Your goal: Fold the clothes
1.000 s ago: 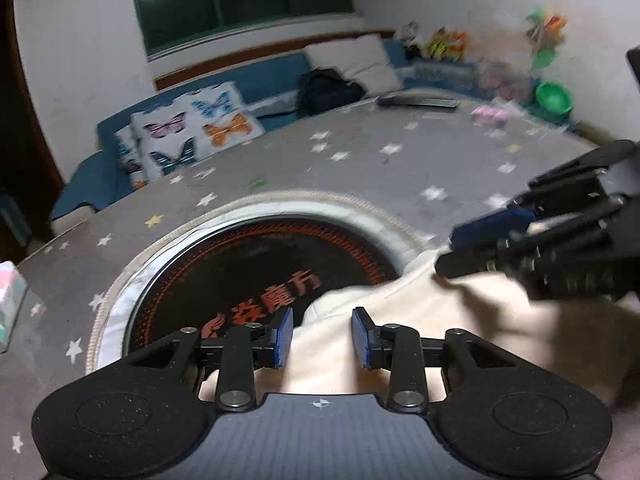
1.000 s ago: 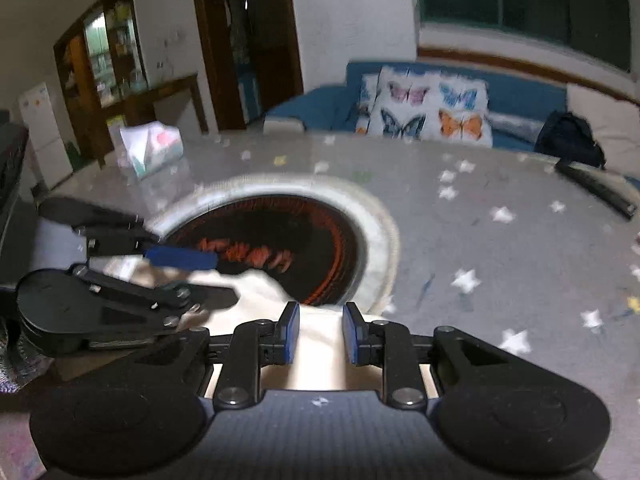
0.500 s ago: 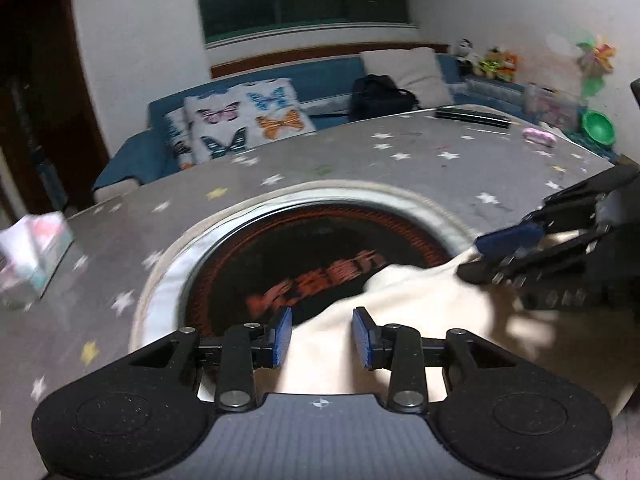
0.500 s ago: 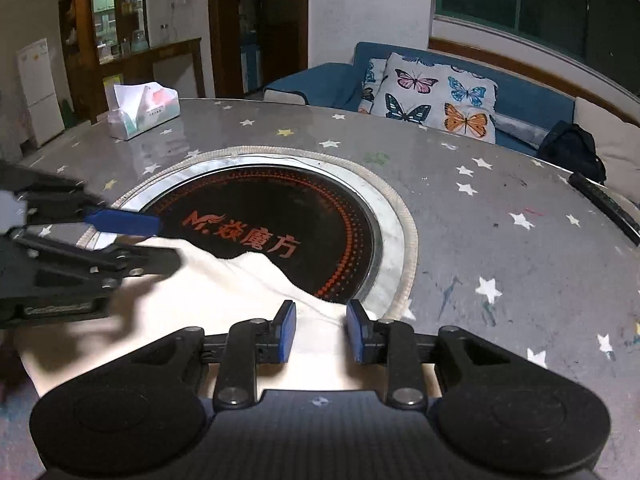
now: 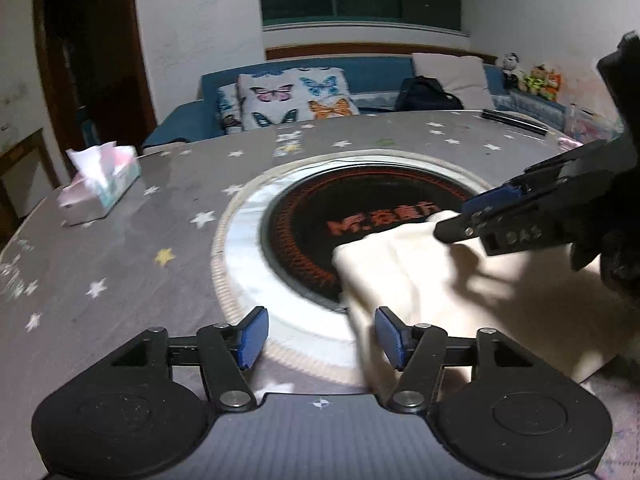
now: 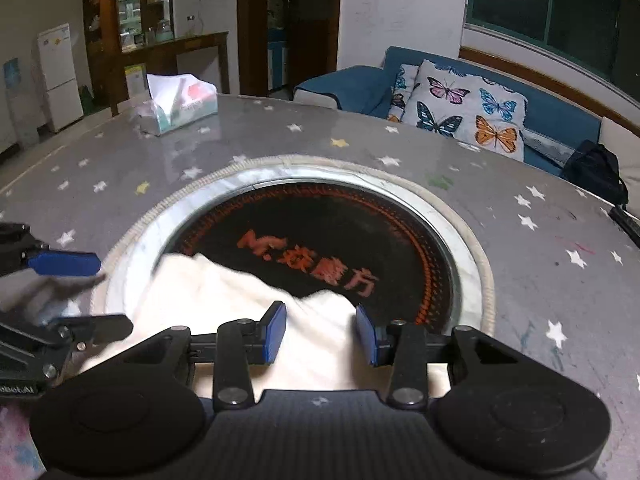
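Note:
A cream garment (image 5: pixel 440 276) lies on the near part of the round grey star-patterned table (image 5: pixel 140 248), partly over the black inset disc (image 5: pixel 360 216); it also shows in the right wrist view (image 6: pixel 224 300). My left gripper (image 5: pixel 320 338) is open, its right finger at the cloth's left edge, holding nothing. My right gripper (image 6: pixel 320 334) is open above the cloth, which lies between the fingers. The right gripper shows at the right of the left wrist view (image 5: pixel 500 216), the left gripper at the left of the right wrist view (image 6: pixel 64 292).
A tissue box (image 5: pixel 100 184) stands at the table's far left, also in the right wrist view (image 6: pixel 180 104). A black remote (image 5: pixel 514 120) lies at the far right. Behind the table is a blue sofa with butterfly cushions (image 6: pixel 464 108) and a black bag (image 6: pixel 596 172).
Both grippers have opened wider and let go of the cream garment. The left gripper has swung left off the cloth. The cloth now lies flatter on the table.

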`<state>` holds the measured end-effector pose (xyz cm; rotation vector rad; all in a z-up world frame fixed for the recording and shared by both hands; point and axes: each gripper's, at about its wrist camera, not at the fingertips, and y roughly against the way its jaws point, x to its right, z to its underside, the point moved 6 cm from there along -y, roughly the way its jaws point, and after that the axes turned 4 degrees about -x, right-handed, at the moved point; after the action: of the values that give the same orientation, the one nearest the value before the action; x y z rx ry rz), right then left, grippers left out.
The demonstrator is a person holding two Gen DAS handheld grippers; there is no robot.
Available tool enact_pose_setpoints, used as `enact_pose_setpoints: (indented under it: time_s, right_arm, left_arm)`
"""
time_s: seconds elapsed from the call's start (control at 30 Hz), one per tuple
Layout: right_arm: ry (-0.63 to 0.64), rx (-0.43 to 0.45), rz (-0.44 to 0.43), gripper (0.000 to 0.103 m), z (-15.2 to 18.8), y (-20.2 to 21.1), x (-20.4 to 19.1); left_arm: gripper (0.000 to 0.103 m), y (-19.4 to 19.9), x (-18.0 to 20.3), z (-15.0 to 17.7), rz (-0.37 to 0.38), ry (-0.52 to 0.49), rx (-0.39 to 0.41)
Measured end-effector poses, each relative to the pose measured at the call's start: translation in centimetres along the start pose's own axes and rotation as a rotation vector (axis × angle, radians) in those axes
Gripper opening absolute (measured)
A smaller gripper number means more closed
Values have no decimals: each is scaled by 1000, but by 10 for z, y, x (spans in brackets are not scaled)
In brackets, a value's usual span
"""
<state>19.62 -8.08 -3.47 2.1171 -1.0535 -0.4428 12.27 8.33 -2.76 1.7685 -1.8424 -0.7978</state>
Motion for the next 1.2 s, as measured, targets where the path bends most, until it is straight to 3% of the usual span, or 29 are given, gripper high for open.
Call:
enact_pose_setpoints:
  time_s: [0.27,0.47,0.67,0.8,0.97,1.1,1.2]
  right_arm:
    - [116,9,-31,40,18,24,-39]
    - [194,21,-115,41,40,44,-85]
    - [226,61,-79,40,51,50,-103]
    - [201,91,-80,40,47,60,-102]
    - [223,63,-120,40,58,58,-106]
    - [142,76,-138,41,63,82,-83]
    - [66,83,-100,42,70,100,-54]
  left_arm:
    - [63,18,-39,6,-60,102,21]
    - [63,23,-49,8,-67,147,20]
    - [67,26,-44,5,-46,162,22]
    - [68,26,-31,1,-30,147,22]
    - [69,27,-19,1,-17,133,25]
    - [72,27,-9,1,-7,121,28]
    - [75,28,-2,0,1,113,29]
